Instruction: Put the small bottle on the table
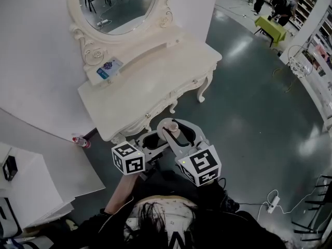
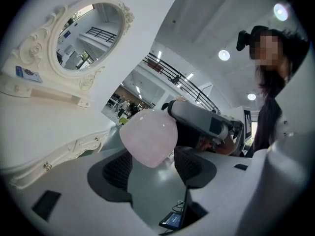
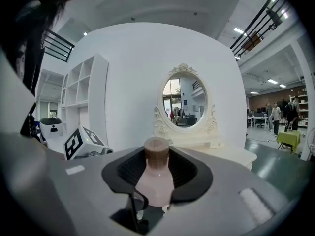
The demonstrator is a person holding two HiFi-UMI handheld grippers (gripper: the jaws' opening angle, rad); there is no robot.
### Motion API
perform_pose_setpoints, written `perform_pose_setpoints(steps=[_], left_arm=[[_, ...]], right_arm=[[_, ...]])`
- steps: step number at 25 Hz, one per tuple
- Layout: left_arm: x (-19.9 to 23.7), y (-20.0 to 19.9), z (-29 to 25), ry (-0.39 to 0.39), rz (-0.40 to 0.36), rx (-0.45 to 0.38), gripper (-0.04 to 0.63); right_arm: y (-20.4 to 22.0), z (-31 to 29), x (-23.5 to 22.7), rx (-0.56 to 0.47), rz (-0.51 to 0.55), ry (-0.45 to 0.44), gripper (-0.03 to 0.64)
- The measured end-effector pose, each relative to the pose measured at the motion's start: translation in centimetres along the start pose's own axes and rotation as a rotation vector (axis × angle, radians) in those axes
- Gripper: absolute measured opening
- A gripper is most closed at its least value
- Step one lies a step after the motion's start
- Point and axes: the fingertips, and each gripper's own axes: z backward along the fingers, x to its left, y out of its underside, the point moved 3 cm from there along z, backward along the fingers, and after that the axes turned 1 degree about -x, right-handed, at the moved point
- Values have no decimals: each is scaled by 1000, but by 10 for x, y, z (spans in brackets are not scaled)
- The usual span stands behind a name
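A small pink bottle (image 1: 171,130) with a brown cap (image 3: 156,151) hangs in the air in front of the cream dressing table (image 1: 155,82). My right gripper (image 1: 179,134) is shut on its body, and both dark pads (image 3: 187,173) press its sides in the right gripper view. My left gripper (image 1: 152,140) sits just left of it, open. In the left gripper view the bottle's rounded bottom (image 2: 147,136) floats just past the tips of the dark pads (image 2: 115,171), with the right gripper's grey body (image 2: 202,122) behind it.
An oval mirror (image 1: 119,4) stands on the dressing table's raised back, with a small card (image 1: 109,69) beside it. A red-and-white bottle (image 1: 80,141) lies on the floor at the table's left. White shelves (image 3: 83,102) stand left. A power strip (image 1: 272,204) lies on the floor to the right.
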Motion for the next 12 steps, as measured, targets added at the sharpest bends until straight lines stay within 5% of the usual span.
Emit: perform_pose_setpoints(steps=[12], left_arm=[[-3,-1,-15,29,14,25,250]], right_arm=[[0,7,-14,-3,-19,34,150]])
